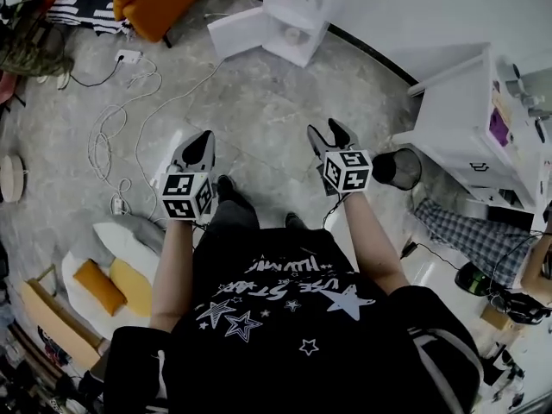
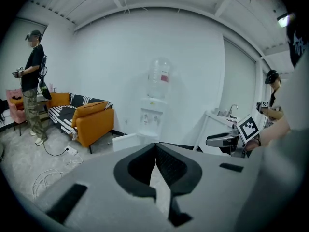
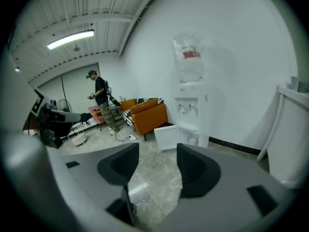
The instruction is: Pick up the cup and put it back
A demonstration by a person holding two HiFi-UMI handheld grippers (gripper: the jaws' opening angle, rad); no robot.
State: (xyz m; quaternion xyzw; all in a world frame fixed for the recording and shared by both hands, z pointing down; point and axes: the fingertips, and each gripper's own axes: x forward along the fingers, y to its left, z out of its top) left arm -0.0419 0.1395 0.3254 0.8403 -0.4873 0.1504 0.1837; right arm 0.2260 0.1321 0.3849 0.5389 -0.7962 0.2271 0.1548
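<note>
Grey floor (image 1: 259, 119) shows between my right gripper's (image 3: 158, 153) wide, empty jaws; left gripper (image 2: 155, 151) closed, empty. Ahead, a small pale cup (image 3: 192, 141) sits in the white water dispenser (image 3: 193, 110): untouched or returned.

We see a small pale cup (image 1: 296, 34) sitting inside the white water dispenser's (image 1: 321, 37) open lower compartment.

Shirt: black short-sleeved T-shirt (image 1: 285, 317) with white and grey star prints and white lettering.
Sleeve trim: pale stripes on the right sleeve (image 1: 435, 356).
Legs: dark trousers (image 1: 233, 218) and black shoes (image 1: 226, 185).
Left claw (image 1: 205, 136): grey shell with black ribbed pads (image 2: 169, 166).
Right claw (image 1: 325, 128): same grey shell and black pads.
Marker cubes: white with black square markers, left cube (image 1: 185, 195) and right cube (image 1: 348, 170).
</note>
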